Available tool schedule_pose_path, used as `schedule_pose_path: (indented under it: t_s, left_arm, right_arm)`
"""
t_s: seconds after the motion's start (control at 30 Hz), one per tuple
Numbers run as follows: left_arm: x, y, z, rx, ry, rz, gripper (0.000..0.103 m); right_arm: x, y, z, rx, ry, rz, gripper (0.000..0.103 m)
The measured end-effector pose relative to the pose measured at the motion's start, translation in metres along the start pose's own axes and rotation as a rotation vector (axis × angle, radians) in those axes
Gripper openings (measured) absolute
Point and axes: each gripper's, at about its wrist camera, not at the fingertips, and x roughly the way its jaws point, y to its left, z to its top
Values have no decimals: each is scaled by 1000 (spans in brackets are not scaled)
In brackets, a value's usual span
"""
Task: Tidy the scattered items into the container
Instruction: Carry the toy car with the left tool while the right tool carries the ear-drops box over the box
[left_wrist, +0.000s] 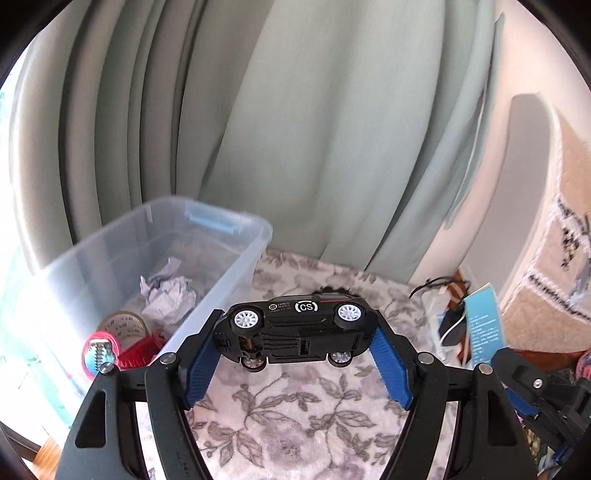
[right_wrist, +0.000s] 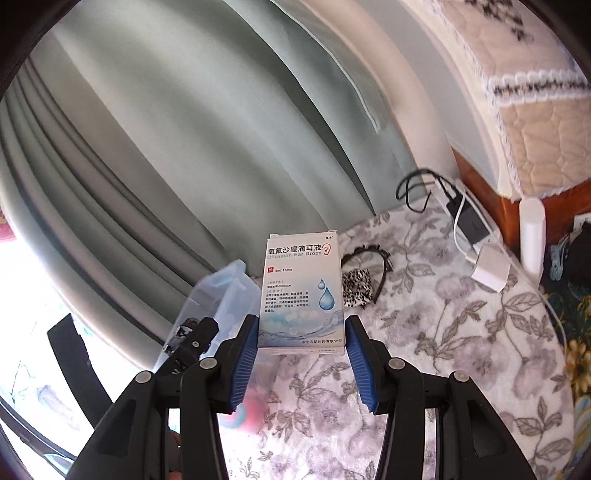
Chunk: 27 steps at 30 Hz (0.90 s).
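In the left wrist view my left gripper is shut on a black toy car, gripped nose and tail with its underside and white wheels facing me, raised over the floral cloth. To its left stands a clear plastic container that holds crumpled paper, a tape roll and red items. In the right wrist view my right gripper is shut on a white and blue ear drops box, upright between the blue pads. The container lies to its left, partly hidden by the left gripper.
A black headband with a leopard bow lies on the floral cloth beyond the box. Chargers and cables sit at the right by a quilted furniture cover. Green curtains hang behind.
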Motion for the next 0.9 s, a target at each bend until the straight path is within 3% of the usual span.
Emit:
schedule_pose_path:
  t_s: [0.4, 0.9]
  left_arm:
    - [-62, 3, 23, -22, -127, -47, 77]
    - [-80, 54, 28, -129, -166, -2, 77]
  right_arm:
    - [-48, 44, 0, -78, -78, 29, 50]
    - [-47, 93, -11, -197, -56, 61, 50]
